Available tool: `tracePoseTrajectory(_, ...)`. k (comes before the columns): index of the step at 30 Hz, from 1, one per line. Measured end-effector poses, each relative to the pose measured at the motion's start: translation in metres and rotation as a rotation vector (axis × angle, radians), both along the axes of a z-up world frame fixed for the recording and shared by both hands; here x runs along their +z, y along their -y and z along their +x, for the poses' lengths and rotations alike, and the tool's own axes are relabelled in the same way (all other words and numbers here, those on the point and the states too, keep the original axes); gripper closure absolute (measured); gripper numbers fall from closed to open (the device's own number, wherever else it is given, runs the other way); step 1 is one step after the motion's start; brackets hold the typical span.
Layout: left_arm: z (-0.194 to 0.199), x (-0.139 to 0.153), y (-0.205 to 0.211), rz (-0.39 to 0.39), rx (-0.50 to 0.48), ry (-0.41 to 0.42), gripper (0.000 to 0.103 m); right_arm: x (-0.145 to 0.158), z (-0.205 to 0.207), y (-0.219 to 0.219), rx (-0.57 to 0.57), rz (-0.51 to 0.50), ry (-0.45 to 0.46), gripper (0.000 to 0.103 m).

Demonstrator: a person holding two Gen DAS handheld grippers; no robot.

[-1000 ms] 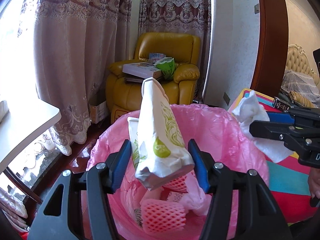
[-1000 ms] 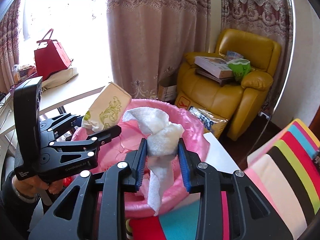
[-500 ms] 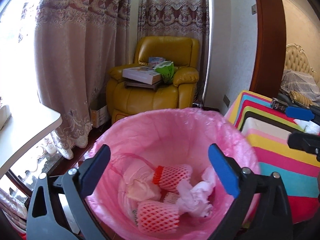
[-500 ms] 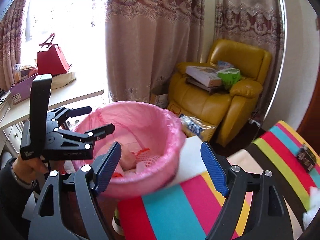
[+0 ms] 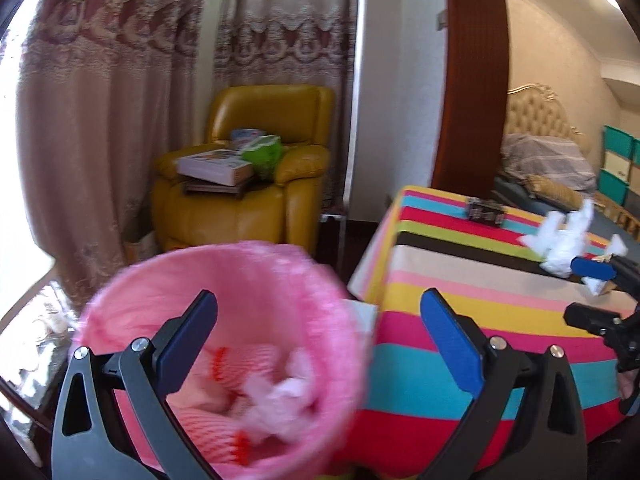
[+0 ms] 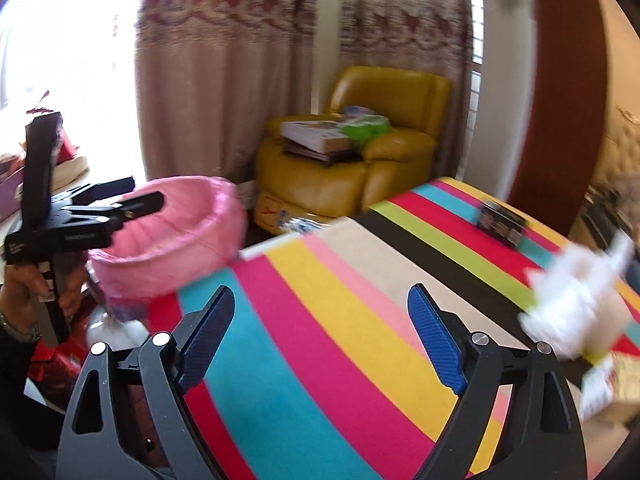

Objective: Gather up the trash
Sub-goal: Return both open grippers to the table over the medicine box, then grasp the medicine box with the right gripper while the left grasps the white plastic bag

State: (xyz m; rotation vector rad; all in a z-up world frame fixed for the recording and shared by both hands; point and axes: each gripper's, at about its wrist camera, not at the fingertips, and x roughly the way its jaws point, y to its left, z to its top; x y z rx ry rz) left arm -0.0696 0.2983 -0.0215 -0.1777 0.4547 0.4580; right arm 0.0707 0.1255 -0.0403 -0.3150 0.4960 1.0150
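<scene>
Both hand-held grippers, left and right, now gape empty, right widening; loads binned, tissue remains on worktop.

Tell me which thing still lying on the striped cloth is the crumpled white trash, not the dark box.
It is the crumpled white tissue at the cloth's right side, pale and shapeless. The small dark box sits farther back on the striped cloth, flat-sided and black.
</scene>
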Motion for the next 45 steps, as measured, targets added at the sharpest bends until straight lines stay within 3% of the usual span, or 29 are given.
tracePoseTrajectory(9, 0.082, -0.008, 0.081, -0.078, -0.267, -0.028, 0.005, -0.017, 0.044, 0.104, -0.340, 0.003, -0.040, 0.020)
tracePoseTrajectory(18, 0.169, -0.018, 0.170, -0.030, -0.458, -0.086, 0.005, -0.023, 0.088, 0.213, -0.615, 0.050, -0.077, 0.019)
tracePoseTrajectory(25, 0.234, -0.032, 0.203, -0.038, -0.529, -0.148, 0.005, -0.029, 0.147, 0.237, -0.569, 0.055, -0.169, 0.019)
tracePoseTrajectory(31, 0.246, -0.039, 0.209, 0.000, -0.515, -0.167, 0.005, -0.033, 0.176, 0.235, -0.506, 0.054, -0.208, 0.019)
tracePoseTrajectory(41, 0.214, -0.032, 0.167, 0.019, -0.427, -0.146, 0.005, -0.026, 0.102, 0.205, -0.225, 0.097, -0.231, 0.020)
tracePoseTrajectory(45, 0.204, -0.035, 0.154, -0.005, -0.407, -0.151, 0.005, -0.017, 0.090, 0.192, -0.305, -0.011, -0.087, 0.021)
